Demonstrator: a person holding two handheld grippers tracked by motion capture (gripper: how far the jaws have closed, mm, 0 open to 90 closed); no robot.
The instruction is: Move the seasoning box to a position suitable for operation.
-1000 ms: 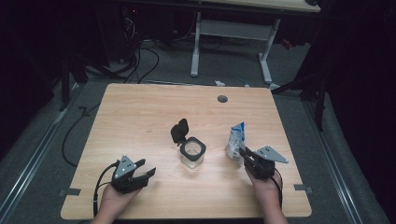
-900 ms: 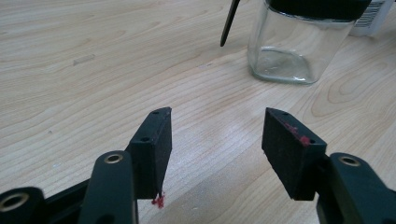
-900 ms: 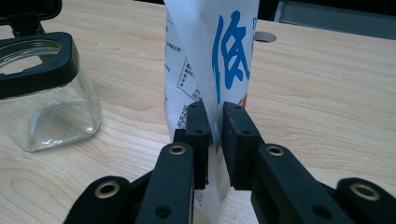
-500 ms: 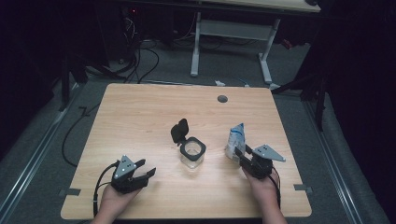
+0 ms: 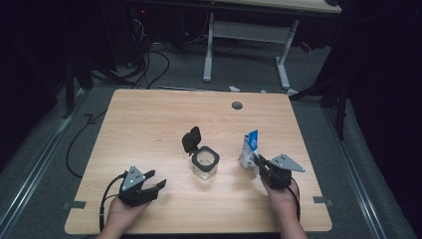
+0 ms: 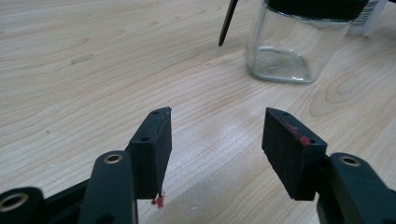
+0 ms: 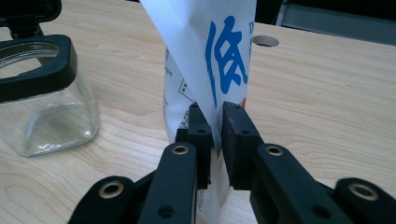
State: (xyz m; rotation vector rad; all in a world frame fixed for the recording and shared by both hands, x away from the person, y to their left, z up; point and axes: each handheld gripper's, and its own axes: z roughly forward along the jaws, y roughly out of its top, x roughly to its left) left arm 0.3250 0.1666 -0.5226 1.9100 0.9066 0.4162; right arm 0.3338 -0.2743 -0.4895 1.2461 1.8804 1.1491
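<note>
A dark room with cables on grey floor (image 5: 164, 69) surrounds the pale wood counter (image 5: 149, 124); the glass jar (image 5: 205, 164) sits mid-counter; just right, the white-and-blue pouch (image 5: 249, 152) stands upright, where the right gripper (image 5: 259, 163), jaws just closing, pinches its edge; the left gripper (image 5: 157, 185) gapes wide, holding nothing.

Black tongs (image 6: 215, 154), red-flecked pads (image 6: 292, 149)
</note>
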